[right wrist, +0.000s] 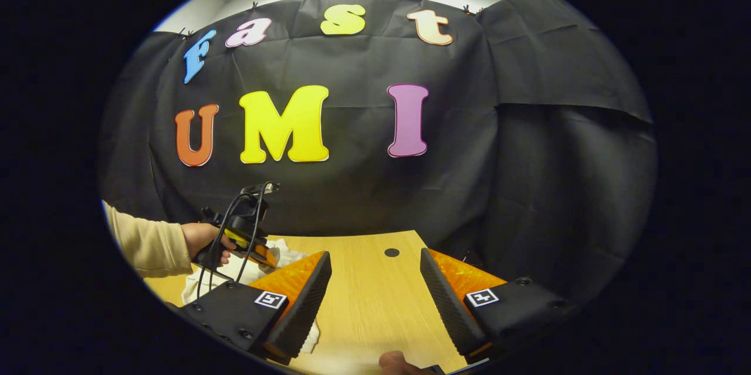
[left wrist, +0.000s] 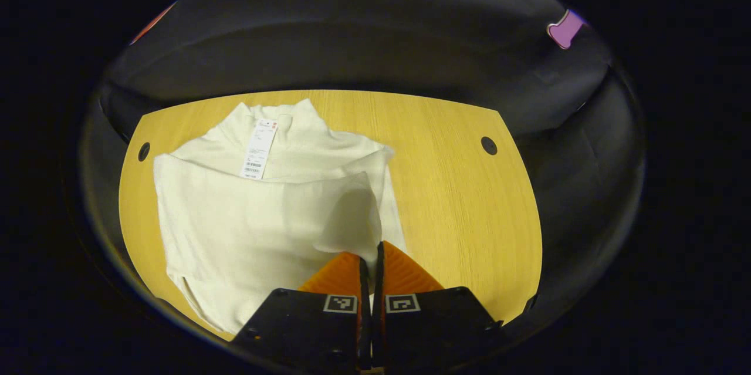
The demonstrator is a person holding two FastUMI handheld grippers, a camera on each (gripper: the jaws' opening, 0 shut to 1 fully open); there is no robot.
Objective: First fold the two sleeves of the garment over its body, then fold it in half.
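White knit garment [left wrist: 264, 210] lies on the pale wooden worktop [left wrist: 463, 199], one fabric edge pinched in my closed left gripper [left wrist: 371, 260], so I would carry it low and flat across the body, right gripper [right wrist: 375, 287] wide open, empty.

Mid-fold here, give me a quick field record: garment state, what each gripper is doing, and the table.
garment: white top lying on the wooden table, a sleeve folded across the body, paper tag at the collar
left gripper: shut on a lifted fold of the garment
right gripper: open, holding nothing, over bare table to the side
hand: holds the left gripper
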